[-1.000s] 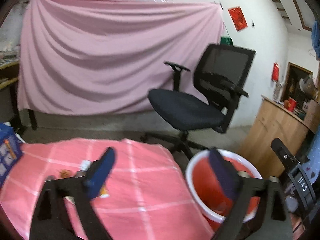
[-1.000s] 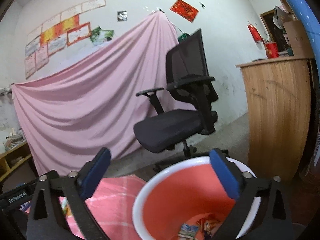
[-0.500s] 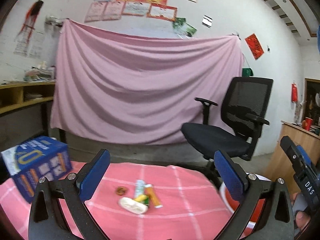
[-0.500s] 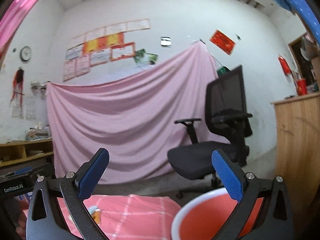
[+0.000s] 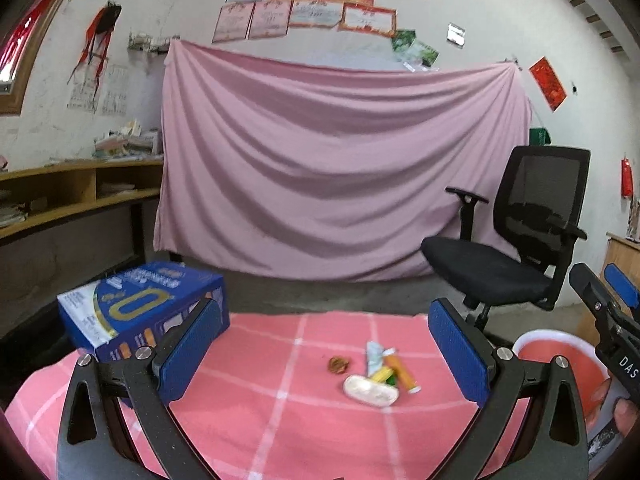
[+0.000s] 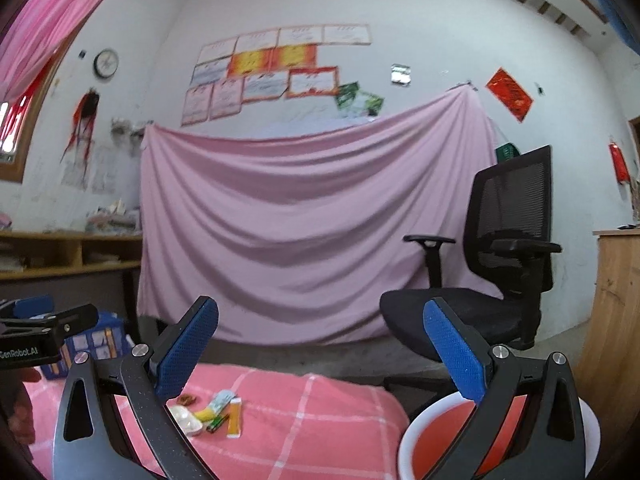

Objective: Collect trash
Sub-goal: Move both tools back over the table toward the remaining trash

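Observation:
A small heap of trash lies on the pink checked tablecloth [image 5: 260, 412]: a white plastic piece [image 5: 370, 390], an orange wrapper [image 5: 403, 374], a pale wrapper [image 5: 374, 354] and a brown bit [image 5: 338, 364]. The heap also shows in the right wrist view [image 6: 216, 412]. A red basin with a white rim [image 5: 558, 350] stands right of the table, also in the right wrist view [image 6: 432, 440]. My left gripper [image 5: 328, 352] is open and empty, above the table before the heap. My right gripper [image 6: 320, 348] is open and empty, between heap and basin.
A blue carton [image 5: 140, 304] sits on the table's left part. A black office chair [image 5: 516, 240] stands behind the basin. A pink sheet [image 5: 340, 168] hangs on the back wall. Wooden shelves [image 5: 72, 192] run along the left; a wooden cabinet [image 6: 616, 312] stands at the right.
Both grippers have tilted up and swung left, away from the basin towards the table. The trash heap and blue carton have come into view. Both stay open.

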`<state>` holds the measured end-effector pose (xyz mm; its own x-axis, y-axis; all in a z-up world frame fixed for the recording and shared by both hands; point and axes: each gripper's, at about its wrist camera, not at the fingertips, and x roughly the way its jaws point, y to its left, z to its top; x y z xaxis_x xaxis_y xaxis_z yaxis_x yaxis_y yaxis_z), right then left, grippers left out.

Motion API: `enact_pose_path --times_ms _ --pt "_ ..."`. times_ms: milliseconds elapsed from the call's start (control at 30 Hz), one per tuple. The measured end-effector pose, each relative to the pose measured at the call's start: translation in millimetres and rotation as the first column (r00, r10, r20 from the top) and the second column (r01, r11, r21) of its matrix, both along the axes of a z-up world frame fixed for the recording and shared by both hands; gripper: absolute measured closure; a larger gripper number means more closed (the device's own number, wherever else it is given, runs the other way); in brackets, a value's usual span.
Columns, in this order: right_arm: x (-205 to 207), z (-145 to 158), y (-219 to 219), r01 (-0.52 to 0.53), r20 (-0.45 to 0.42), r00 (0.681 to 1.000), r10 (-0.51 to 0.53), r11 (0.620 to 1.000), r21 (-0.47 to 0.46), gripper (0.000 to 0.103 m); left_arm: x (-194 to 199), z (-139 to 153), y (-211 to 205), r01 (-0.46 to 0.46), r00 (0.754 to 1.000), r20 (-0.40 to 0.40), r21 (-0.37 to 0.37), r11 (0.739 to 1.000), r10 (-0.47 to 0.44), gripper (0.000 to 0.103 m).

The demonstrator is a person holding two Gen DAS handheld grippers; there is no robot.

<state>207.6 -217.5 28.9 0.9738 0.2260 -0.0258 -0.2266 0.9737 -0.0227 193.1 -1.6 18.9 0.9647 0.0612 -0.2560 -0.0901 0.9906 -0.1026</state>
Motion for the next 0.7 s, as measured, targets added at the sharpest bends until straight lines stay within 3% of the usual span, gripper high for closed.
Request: enact_pose_path --times_ms 167,367,700 --pt "18 -15 8 -0.024 -0.109 0.994 0.022 1.0 -0.02 0.0 23 -19 12 0.031 0.987 -0.155 -0.057 0.998 -0.039 0.001" --pt "38 -28 9 -0.012 -0.236 0.972 0.003 0.999 -0.037 0.0 50 -38 10 0.025 0.95 -0.308 -0.104 0.994 -0.056 0.002" --pt "77 -43 2 -0.014 -0.392 0.92 -0.011 0.998 -0.06 0.0 88 -62 -17 0.111 0.879 -0.453 -0.11 0.988 -0.149 0.009"
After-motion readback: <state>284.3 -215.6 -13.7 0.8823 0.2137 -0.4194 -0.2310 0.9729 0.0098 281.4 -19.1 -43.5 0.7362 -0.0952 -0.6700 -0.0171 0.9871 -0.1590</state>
